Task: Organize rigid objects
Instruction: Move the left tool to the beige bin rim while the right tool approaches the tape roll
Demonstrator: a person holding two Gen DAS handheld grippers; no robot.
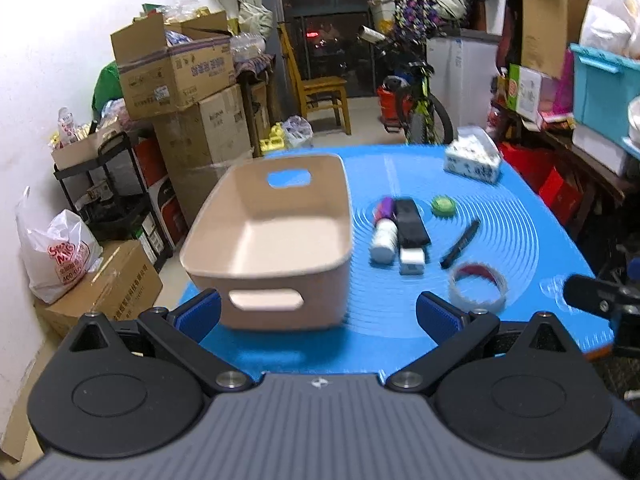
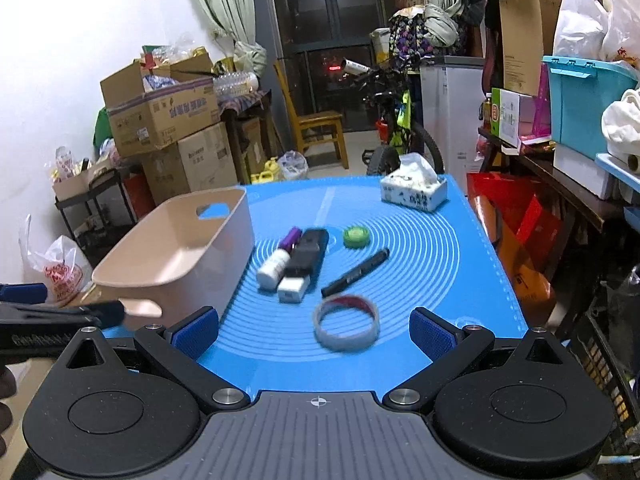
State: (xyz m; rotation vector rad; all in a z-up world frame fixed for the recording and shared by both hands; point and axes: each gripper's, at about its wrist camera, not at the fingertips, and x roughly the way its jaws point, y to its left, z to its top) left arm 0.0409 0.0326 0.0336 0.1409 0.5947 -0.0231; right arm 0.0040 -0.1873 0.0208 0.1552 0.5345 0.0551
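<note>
Evidently early in the sort: both grippers hang above the near edge of the table (image 2: 472, 248), nothing gripped. Left gripper (image 1: 318, 314) spread wide, empty; bin (image 1: 268, 240) sits straight ahead of it, near handle slot just beyond its left finger. Bin looks empty, presumably the drop point for the loose items.

Right gripper (image 2: 314, 330) likewise released, empty. Tape ring (image 2: 347, 328) lies flat just ahead, between the fingers' line — nearest candidate, I judge. Beyond it: marker (image 2: 356, 272) lying diagonal, white block (image 2: 293, 289) touching a black bar (image 2: 309, 256), white bottle (image 2: 274, 269) with purple tube (image 2: 291, 238) alongside, green cap (image 2: 355, 237) farther off. Tissue box (image 2: 414, 192) far right, apart.

Items cluster right of the bin, so short carries leftward. Frames somewhat motion-blurred.
</note>
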